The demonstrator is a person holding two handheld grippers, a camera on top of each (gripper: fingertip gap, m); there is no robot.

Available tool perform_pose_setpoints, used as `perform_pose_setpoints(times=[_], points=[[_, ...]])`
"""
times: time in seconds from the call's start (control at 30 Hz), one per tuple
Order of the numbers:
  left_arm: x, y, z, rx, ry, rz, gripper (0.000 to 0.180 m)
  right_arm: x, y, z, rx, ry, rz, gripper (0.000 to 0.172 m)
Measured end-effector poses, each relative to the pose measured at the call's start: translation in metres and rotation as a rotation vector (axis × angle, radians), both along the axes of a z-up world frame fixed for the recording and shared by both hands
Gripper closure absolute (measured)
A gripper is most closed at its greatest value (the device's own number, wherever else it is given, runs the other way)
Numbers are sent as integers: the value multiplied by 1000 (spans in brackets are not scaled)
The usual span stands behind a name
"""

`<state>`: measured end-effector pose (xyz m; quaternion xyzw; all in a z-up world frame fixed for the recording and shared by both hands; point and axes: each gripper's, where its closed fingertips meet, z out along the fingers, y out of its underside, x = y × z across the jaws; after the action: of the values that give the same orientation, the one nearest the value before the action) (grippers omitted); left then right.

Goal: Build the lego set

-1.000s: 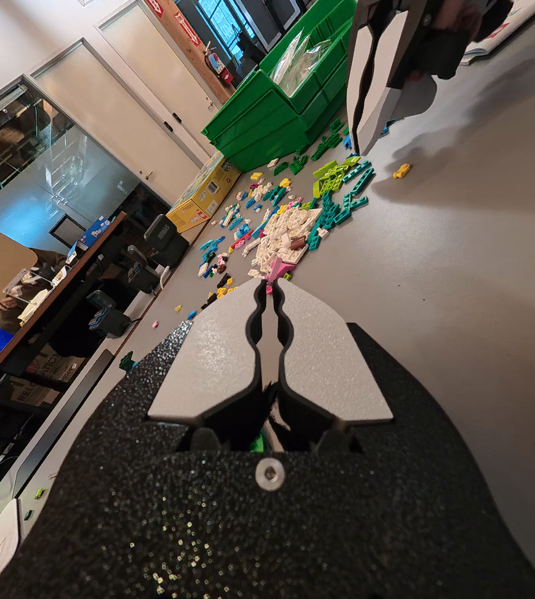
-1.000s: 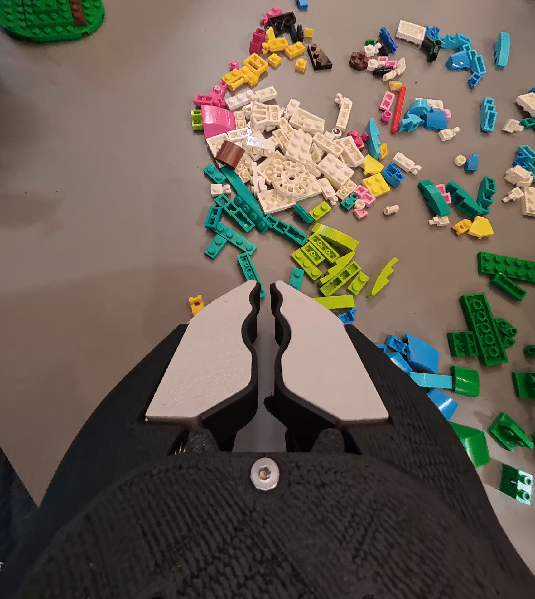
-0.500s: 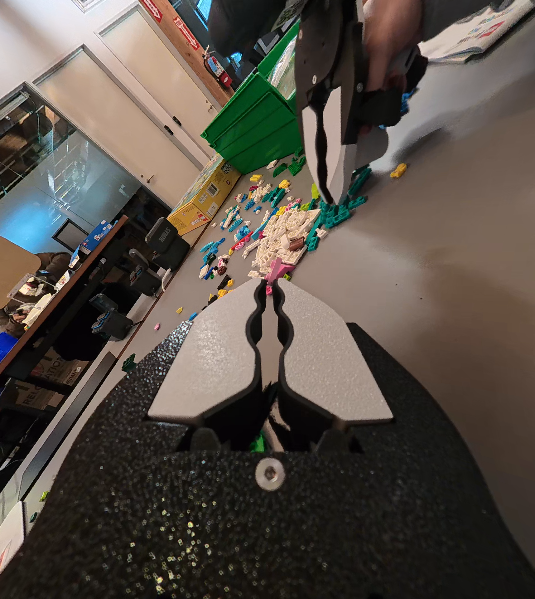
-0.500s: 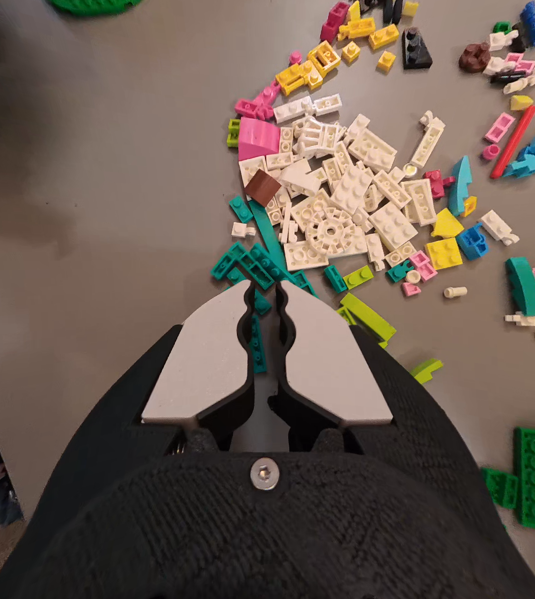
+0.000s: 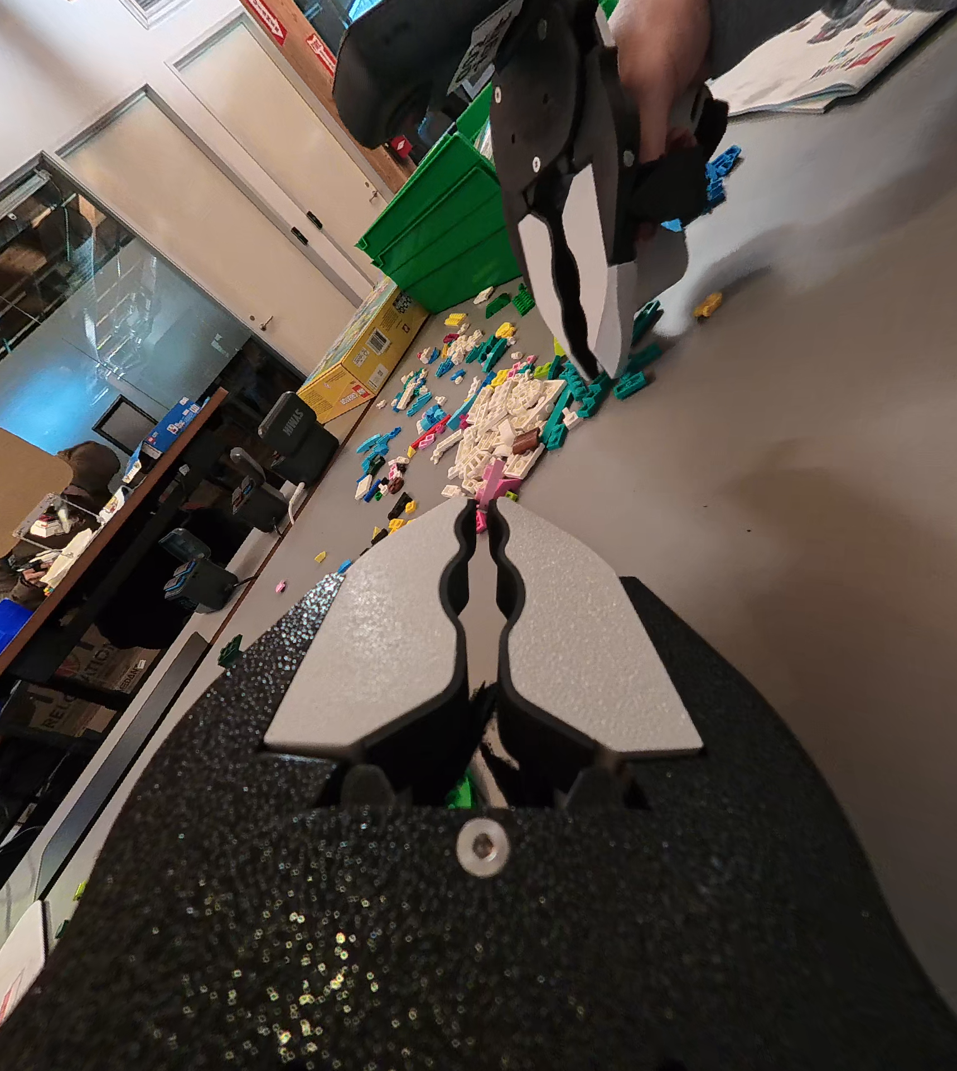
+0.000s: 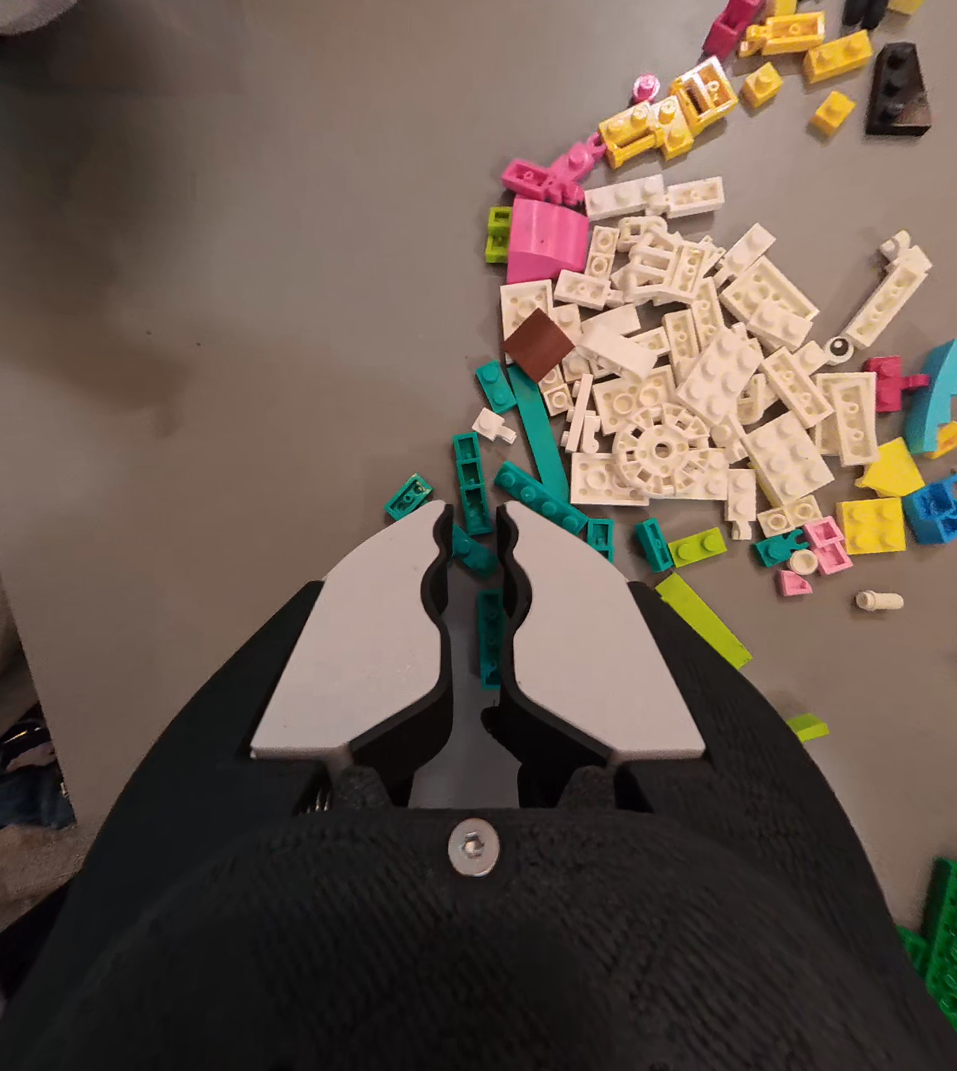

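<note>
The right gripper (image 6: 473, 516) hangs low over the grey surface (image 6: 204, 290) with its fingers parted a little, and between the tips lie teal bricks (image 6: 473, 550): small flat studded plates and strips, none of them pressed by the pads, so nothing is in its grasp. One long teal plate (image 6: 540, 501) runs out from its right fingertip toward 2 o'clock, and a smooth teal strip (image 6: 537, 429) leads on toward 12 o'clock to a heap of white bricks (image 6: 696, 376) that includes a round spoked piece (image 6: 661, 449). A brown tile (image 6: 537, 345) rests on the near edge of that heap, a pink curved brick (image 6: 546, 240) lies beyond it at 12 o'clock, yellow bricks (image 6: 696, 98) farther off at 1 o'clock, and lime-green pieces (image 6: 696, 620) at 3 o'clock. The left gripper (image 5: 482, 516) is held well apart from the pile, tilted, its fingers nearly together with only a thin slit between them and nothing gripped. From its view the right gripper (image 5: 598, 365) shows at 1 o'clock, tips down among the teal bricks, with green bins (image 5: 441, 232) and a yellow box (image 5: 366, 353) behind at 12 o'clock.
</note>
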<state>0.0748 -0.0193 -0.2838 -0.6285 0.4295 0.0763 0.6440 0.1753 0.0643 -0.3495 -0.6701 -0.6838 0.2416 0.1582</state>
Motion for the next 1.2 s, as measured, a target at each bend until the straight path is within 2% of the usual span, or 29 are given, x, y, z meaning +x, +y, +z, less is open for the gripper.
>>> perform_pose_setpoints(times=[0.37, 0.47, 0.63, 0.83, 1.0, 1.1, 1.2], points=[[1, 1, -1, 0, 7, 0, 177, -4, 0, -1, 29, 1, 3, 166], [1, 1, 0, 0, 6, -2, 177, -4, -1, 4, 106, 5, 34, 166], [2, 0, 1, -2, -8, -8, 177, -20, -20, 26, 291, 107, 156, 166], [0, 1, 2, -14, -32, -3, 177, -52, -31, 57, 648, 264, 246, 166], [-2, 3, 4, -16, -47, 11, 177, -75, -39, 94, 1074, 478, 315, 166], [-3, 3, 4, -18, -54, 18, 177, -80, -41, 106, 1336, 502, 363, 166], [-4, 4, 5, -21, -64, 22, 177, -83, -44, 113, 1502, 518, 389, 165]])
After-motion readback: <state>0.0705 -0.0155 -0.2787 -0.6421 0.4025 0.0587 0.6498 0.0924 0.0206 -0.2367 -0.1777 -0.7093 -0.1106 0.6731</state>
